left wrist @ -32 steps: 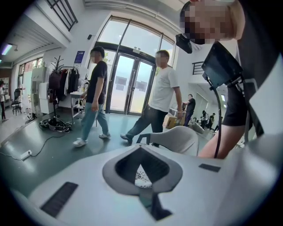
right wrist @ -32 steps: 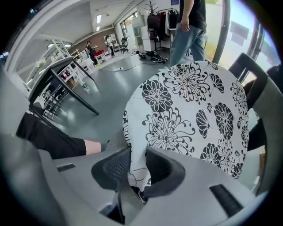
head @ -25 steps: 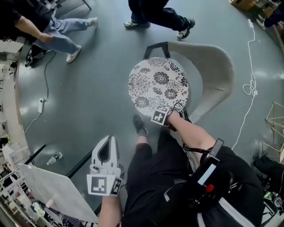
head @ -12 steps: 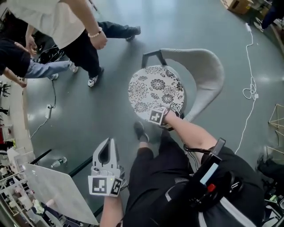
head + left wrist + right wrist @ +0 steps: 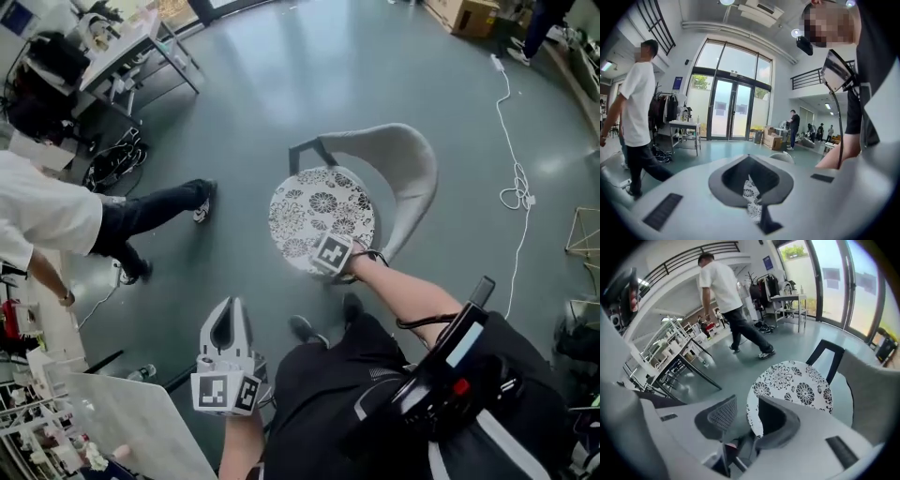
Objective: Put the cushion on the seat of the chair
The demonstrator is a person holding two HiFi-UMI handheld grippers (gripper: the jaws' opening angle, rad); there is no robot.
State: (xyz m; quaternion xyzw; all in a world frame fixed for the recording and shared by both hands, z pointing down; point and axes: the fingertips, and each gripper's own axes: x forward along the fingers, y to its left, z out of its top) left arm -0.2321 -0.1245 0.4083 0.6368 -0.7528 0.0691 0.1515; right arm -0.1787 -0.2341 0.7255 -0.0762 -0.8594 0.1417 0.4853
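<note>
Right hand-held gripper (image 5: 746, 404), released, jaws just narrowing empty, hangs over cushion (image 5: 797, 385) on chair (image 5: 867, 380); person (image 5: 722, 287) nearby.

Backrest (image 5: 417, 173) walls cushion (image 5: 322, 211) at right; floor (image 5: 234, 141) left is bare.

floor (image 5: 281, 75): grey, glossy | glass doors (image 5: 731, 115) | table (image 5: 141, 42) | white cable (image 5: 514, 194)

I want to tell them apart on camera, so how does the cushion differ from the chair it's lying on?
The cushion is printed with black flowers on white; the chair is plain pale beige. The cushion is a flat round disc lying level; the chair's shell curves up into a wraparound back behind it. The cushion is the smaller, fitting within the chair's seat. Both have rounded outlines.
</note>
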